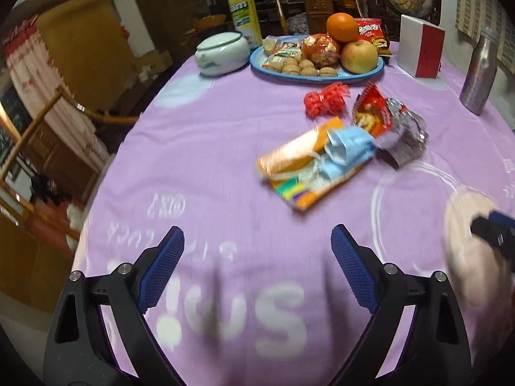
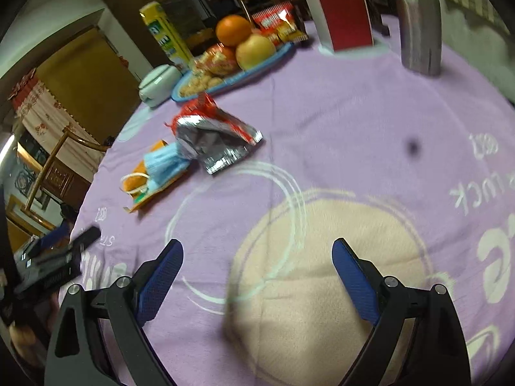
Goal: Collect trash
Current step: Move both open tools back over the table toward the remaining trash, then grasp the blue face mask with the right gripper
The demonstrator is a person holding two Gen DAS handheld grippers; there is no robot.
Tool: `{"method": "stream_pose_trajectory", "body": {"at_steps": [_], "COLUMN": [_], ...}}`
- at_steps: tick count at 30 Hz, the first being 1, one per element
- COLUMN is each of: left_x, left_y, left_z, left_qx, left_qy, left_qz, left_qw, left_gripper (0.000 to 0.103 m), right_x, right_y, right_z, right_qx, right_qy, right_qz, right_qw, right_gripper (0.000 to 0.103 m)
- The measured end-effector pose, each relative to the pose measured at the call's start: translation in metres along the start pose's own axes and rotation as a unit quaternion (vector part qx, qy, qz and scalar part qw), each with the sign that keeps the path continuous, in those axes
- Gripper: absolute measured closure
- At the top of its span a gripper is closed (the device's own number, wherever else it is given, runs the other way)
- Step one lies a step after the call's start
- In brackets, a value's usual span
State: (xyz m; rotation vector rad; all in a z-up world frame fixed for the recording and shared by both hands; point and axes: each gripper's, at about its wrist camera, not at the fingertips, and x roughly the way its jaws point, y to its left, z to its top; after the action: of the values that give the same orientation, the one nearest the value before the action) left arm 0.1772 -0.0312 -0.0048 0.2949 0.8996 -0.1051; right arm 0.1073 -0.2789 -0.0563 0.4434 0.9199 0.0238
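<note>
Trash lies mid-table on the purple cloth: an orange wrapper (image 1: 299,167) with a crumpled blue face mask (image 1: 347,151) on it, a torn red and silver snack bag (image 1: 389,122), and a red crinkled scrap (image 1: 325,99). The same wrapper (image 2: 145,189), mask (image 2: 164,164) and snack bag (image 2: 215,141) show in the right wrist view. My left gripper (image 1: 257,234) is open and empty, short of the wrapper. My right gripper (image 2: 257,247) is open and empty, to the right of the trash.
A blue plate (image 1: 322,77) with fruit and walnuts stands at the back, with a white lidded jar (image 1: 222,53), a yellow-green can (image 1: 241,3), a red and white box (image 1: 421,48) and a steel bottle (image 1: 479,77). Wooden chairs ring the table (image 1: 209,193).
</note>
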Motion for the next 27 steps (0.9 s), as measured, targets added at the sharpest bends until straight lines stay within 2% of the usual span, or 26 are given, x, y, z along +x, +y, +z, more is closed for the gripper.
{"method": "stream_pose_trajectory", "body": {"at_steps": [6,11,15,16,21,23,25,27], "left_x": [0.029,0.053,0.071,0.077,0.094,0.098,0.099,0.096], "left_y": [0.013,0.011,0.001,-0.005,-0.023,-0.026,-0.027,-0.027], "left_z": [0.034,0.053,0.061,0.063,0.064,0.063,0.061,0.059], "left_qx": [-0.021,-0.023,-0.002,0.017,0.069,0.071,0.063,0.055], "left_qy": [0.009,0.014,0.017,0.019,0.026,0.032,0.043,0.047], "left_qz": [-0.008,-0.041,-0.09,-0.101,-0.107,-0.12,-0.138,-0.144], "left_qw": [0.9997,0.9988,0.9958,0.9945,0.9916,0.9897,0.9875,0.9869], "left_gripper": [0.012,0.012,0.012,0.012,0.012,0.012,0.015,0.033], "right_x": [0.007,0.012,0.012,0.012,0.012,0.013,0.013,0.013], "right_y": [0.0,-0.002,-0.002,-0.002,-0.002,-0.002,-0.002,-0.002], "right_z": [-0.002,-0.003,-0.004,-0.004,-0.004,-0.004,-0.004,-0.004], "right_qx": [0.007,0.012,0.01,0.01,0.01,0.009,0.008,0.008], "right_qy": [0.016,0.025,0.028,0.029,0.029,0.029,0.028,0.027], "right_qz": [0.005,0.006,0.009,0.01,0.012,0.012,0.012,0.012], "right_qw": [1.0,1.0,1.0,0.999,0.999,0.999,0.999,1.0], "right_gripper": [0.01,0.01,0.009,0.009,0.008,0.008,0.008,0.008]}}
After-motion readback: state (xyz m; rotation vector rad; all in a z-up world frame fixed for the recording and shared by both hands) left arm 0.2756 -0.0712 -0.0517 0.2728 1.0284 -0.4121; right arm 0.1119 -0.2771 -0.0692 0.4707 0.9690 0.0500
